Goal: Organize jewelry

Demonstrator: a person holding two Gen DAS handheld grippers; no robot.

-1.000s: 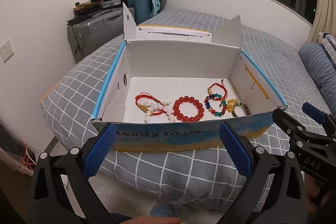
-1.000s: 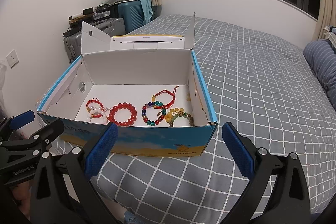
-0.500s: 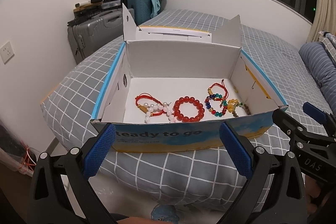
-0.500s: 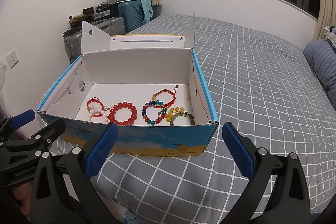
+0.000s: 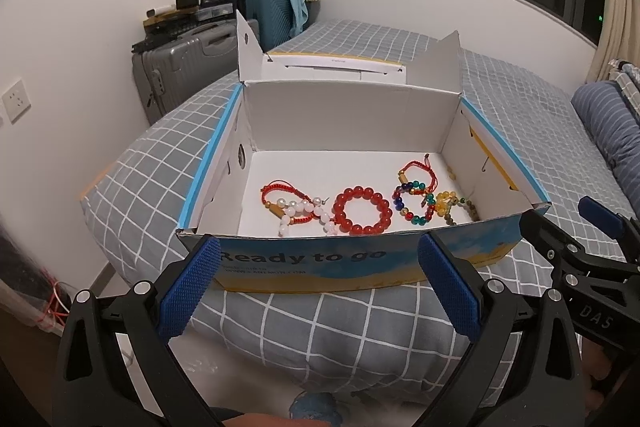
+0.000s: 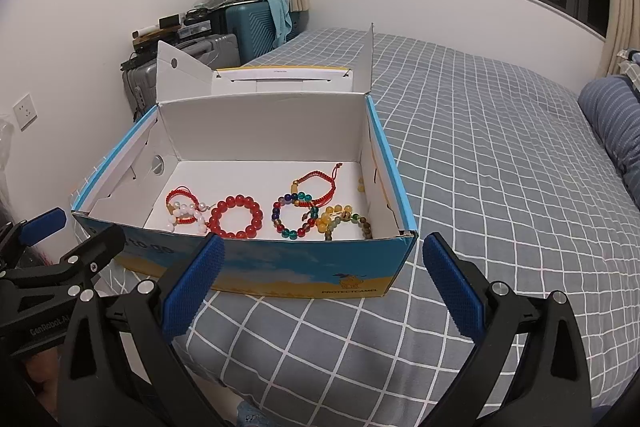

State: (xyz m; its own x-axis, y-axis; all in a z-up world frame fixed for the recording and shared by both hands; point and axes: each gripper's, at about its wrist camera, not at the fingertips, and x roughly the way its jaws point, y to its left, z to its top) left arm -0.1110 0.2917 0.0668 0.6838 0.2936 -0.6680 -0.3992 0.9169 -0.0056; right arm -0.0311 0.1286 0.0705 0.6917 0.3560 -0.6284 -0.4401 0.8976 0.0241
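An open cardboard box (image 5: 360,259) sits at the near corner of the bed (image 6: 500,167), its lid folded back toward the far side. The bracelets lie in a row on the box floor along the near wall: a red cord bracelet with white beads (image 5: 298,209) nearest the left wall, a red bead bracelet (image 5: 362,211) in the middle, a multicoloured bead bracelet (image 5: 414,201) with a red cord loop behind it, and a yellow bead bracelet (image 5: 448,205) toward the right wall.

The left gripper (image 5: 320,287) hovers in front of the box's near wall, jaws wide apart and holding nothing; the jewelry lies beyond and above the gap between its blue pads, with the box wall between. The right gripper (image 6: 324,285) is likewise spread wide and empty, in front of the box's near right corner, well apart from the bracelets.

The near wall cuts off the lower edges of the white, red and yellow bracelets. How the yellow bracelet and the multicoloured one overlap is hard to make out. Suitcases (image 5: 188,75) stand past the bed's far left corner.
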